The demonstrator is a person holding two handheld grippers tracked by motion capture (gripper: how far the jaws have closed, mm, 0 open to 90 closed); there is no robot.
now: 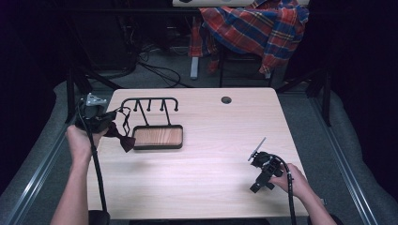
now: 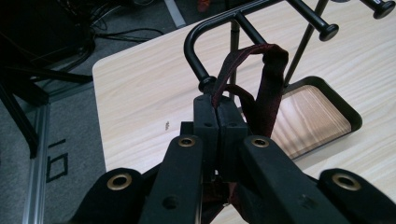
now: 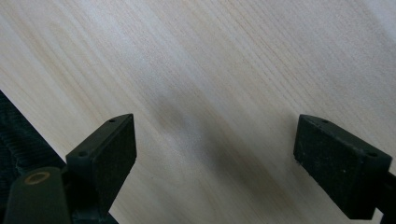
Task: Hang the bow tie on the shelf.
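where the pale wood table (image 1: 211,140) fills mid-frame, the left gripper (image 2: 218,116) pinches a dark red bow tie (image 1: 121,138) beside the hook rack (image 1: 149,104); the right gripper (image 3: 215,154) gapes, and plaid cloth (image 1: 256,26) drapes above.

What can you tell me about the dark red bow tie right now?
The bow tie is dark maroon fabric with a thin strap. The left gripper is shut on the strap, holding it up beside the end hook of the black rack. The bow hangs below the gripper, at the left edge of the rack's wooden tray.
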